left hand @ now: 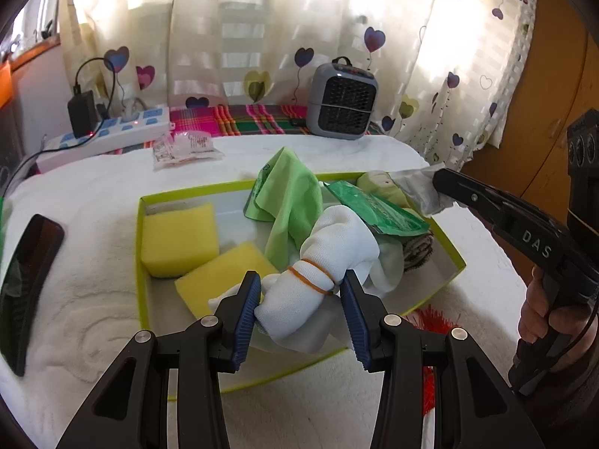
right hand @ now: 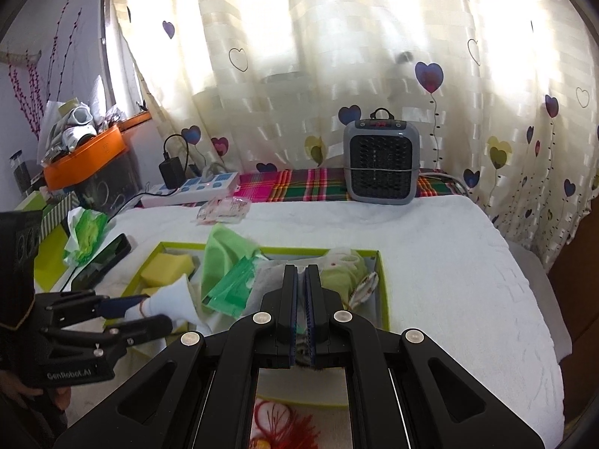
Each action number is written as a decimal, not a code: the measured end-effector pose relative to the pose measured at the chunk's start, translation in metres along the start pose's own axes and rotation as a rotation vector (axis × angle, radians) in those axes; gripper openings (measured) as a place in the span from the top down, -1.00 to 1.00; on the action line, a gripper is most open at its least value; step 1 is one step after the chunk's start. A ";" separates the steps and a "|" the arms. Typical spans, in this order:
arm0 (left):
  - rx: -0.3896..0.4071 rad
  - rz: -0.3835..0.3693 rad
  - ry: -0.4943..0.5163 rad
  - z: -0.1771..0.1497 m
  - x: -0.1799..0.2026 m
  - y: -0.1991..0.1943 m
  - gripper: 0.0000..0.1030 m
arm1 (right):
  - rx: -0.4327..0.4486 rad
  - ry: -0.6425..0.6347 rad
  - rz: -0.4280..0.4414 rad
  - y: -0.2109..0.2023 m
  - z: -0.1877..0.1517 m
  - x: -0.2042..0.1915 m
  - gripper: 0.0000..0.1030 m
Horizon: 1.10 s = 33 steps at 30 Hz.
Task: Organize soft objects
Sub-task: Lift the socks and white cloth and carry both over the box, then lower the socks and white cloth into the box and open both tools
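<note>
A shallow box with a lime-green rim (left hand: 139, 232) (right hand: 382, 284) lies on the white towel. It holds two yellow sponges (left hand: 179, 235) (left hand: 224, 278) (right hand: 164, 265), a light green cloth (left hand: 288, 202) (right hand: 224, 258), a green packet (left hand: 374, 211) (right hand: 228, 292) and a striped cloth (left hand: 419, 250). My left gripper (left hand: 299, 299) (right hand: 149, 312) is shut on a rolled white sock (left hand: 318, 262) (right hand: 168, 295) bound with an orange rubber band, just above the box's near side. My right gripper (right hand: 301, 273) (left hand: 441, 181) is shut at the box's far right corner, pinching the edge of a crinkled clear wrapper (left hand: 419, 187) around a pale green item (left hand: 374, 183) (right hand: 344, 269).
A black phone (left hand: 30, 284) (right hand: 101, 265) lies left of the box. At the back stand a grey heater (left hand: 342, 101) (right hand: 382, 161), a power strip (left hand: 112, 131) (right hand: 194, 187) and a sachet pack (left hand: 183, 147). A red tassel (left hand: 434, 321) (right hand: 284, 422) lies in front.
</note>
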<state>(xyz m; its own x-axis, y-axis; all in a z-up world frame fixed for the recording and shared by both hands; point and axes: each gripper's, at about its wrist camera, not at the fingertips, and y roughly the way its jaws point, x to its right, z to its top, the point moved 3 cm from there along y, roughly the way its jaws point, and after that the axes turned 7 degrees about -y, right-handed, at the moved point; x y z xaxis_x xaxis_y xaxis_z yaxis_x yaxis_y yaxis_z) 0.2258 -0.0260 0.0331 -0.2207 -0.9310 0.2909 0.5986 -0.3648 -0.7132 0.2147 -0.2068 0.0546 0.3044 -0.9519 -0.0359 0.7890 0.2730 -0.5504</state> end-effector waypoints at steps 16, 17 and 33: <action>-0.002 0.056 0.029 0.008 0.005 0.023 0.17 | -0.088 -0.017 -0.013 0.050 0.002 0.002 0.91; 0.000 0.062 0.036 0.008 0.007 0.024 0.17 | -0.094 -0.020 -0.011 0.052 0.002 0.002 0.91; 0.006 0.082 0.057 0.005 0.013 0.023 0.10 | -0.111 -0.047 -0.011 0.056 -0.002 -0.001 0.87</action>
<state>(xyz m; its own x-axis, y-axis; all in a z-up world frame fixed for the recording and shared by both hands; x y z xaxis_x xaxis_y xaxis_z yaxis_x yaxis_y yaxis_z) 0.2407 -0.0467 0.0237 -0.2145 -0.9571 0.1946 0.6213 -0.2875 -0.7290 0.2579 -0.1911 0.0222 0.3228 -0.9464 0.0087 0.7292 0.2429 -0.6398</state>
